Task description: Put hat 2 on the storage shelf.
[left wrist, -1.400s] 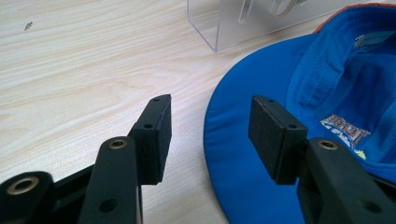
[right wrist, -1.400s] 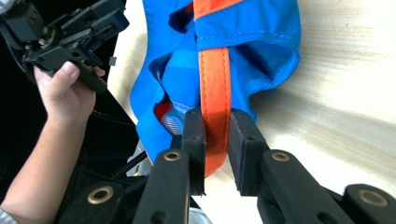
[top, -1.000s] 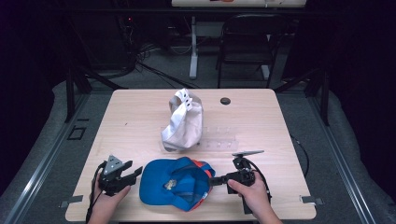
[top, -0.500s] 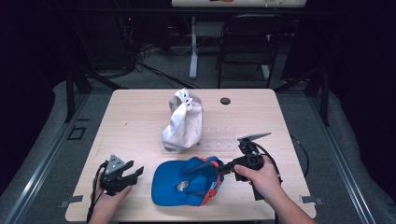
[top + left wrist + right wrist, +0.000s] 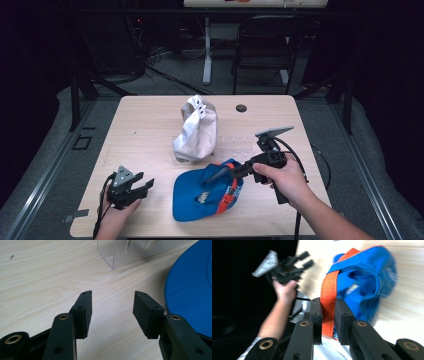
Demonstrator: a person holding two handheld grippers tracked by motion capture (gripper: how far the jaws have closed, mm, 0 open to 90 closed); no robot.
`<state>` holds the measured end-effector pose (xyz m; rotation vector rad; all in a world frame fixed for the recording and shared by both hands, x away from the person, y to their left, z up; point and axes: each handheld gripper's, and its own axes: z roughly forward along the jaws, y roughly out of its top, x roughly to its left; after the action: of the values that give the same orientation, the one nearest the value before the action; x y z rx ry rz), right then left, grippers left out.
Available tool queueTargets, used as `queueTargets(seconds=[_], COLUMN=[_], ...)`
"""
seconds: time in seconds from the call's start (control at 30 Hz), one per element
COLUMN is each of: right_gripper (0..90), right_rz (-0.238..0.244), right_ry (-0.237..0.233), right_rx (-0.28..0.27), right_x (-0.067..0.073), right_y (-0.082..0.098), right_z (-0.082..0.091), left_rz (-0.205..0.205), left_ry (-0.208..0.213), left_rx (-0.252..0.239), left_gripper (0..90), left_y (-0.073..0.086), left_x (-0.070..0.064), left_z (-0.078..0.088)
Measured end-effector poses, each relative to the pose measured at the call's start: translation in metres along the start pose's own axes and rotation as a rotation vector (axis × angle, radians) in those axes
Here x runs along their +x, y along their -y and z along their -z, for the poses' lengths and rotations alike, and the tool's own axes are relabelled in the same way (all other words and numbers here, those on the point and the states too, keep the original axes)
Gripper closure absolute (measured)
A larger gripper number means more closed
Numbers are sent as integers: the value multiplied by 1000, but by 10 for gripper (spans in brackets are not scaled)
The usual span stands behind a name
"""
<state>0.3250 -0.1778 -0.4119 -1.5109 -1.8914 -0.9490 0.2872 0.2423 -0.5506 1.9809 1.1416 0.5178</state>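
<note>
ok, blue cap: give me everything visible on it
Blue fabric cap with orange trim and an orange strap, a small light mark inside. It lies upturned near the front edge of the wooden table, its strap side lifted by the right gripper, whose jaws clamp the orange strap. A white cap sits just behind it.

place: lab or studio | cues: bare wooden table [image 5: 150,130], dark surround, floor cables [image 5: 165,75], chair [image 5: 262,45]

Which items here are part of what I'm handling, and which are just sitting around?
In the job: blue cap, its orange strap, right gripper clamped on it, left gripper open beside.
Lying about: white cap, clear plastic stand, black disc.
</note>
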Motion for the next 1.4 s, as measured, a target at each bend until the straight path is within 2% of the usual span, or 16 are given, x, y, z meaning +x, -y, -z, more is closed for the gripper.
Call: queueTargets(seconds=[0.03, 0.07, 0.1, 0.17, 0.23, 0.37, 0.5, 0.83, 0.87, 0.9, 0.97, 1.03, 1.1, 1.17, 1.4], right_gripper=[782, 782, 782, 782, 782, 782, 782, 782, 782, 782, 782, 782, 782, 782, 781], right_rz=[-10, -10, -11, -13, -23, -33, -38, -68, -68, -75, -75, -77, -75, -73, -60], right_ry=[-40, -40, -86, -99, -164, -195, -189, -149, -149, -155, -163, -164, -171, -171, -120], right_rx=[-3, -3, -13, -16, -31, -48, -71, -171, -171, -203, -224, -231, -260, -266, -330], right_x=[4, 4, 9, 11, 15, 19, 21, 21, 21, 21, 23, 23, 27, 28, 37], right_y=[-2, -2, -4, -4, -7, -9, -10, -17, -17, -20, -23, -24, -31, -34, -55], right_z=[5, 5, 9, 11, 16, 25, 34, 78, 78, 86, 92, 93, 100, 101, 118], left_rz=[0, 0, 0, -1, -9, -16, -18, -15, -15, -17, -17, -14, -17, -15, -2], left_ry=[0, 0, 1, 1, -3, -7, -9, -10, -10, -10, -10, -9, -7, -6, -9], left_rx=[-1, -1, -1, -1, -1, -12, -8, -9, -9, -10, -11, -12, -6, -6, -11], left_gripper=[505, 505, 505, 505, 505, 505, 505, 505, 505, 505, 505, 505, 505, 505, 500], left_y=[0, 0, 0, 0, 0, 0, 0, 0, 0, -1, -1, -1, -1, -1, 0], left_x=[0, 0, 0, 0, -1, -2, -2, -2, -2, -2, -2, -2, -1, -1, 1], left_z=[0, 0, 0, 0, 1, 0, 0, 0, 0, 0, 0, -1, -1, -1, -1])
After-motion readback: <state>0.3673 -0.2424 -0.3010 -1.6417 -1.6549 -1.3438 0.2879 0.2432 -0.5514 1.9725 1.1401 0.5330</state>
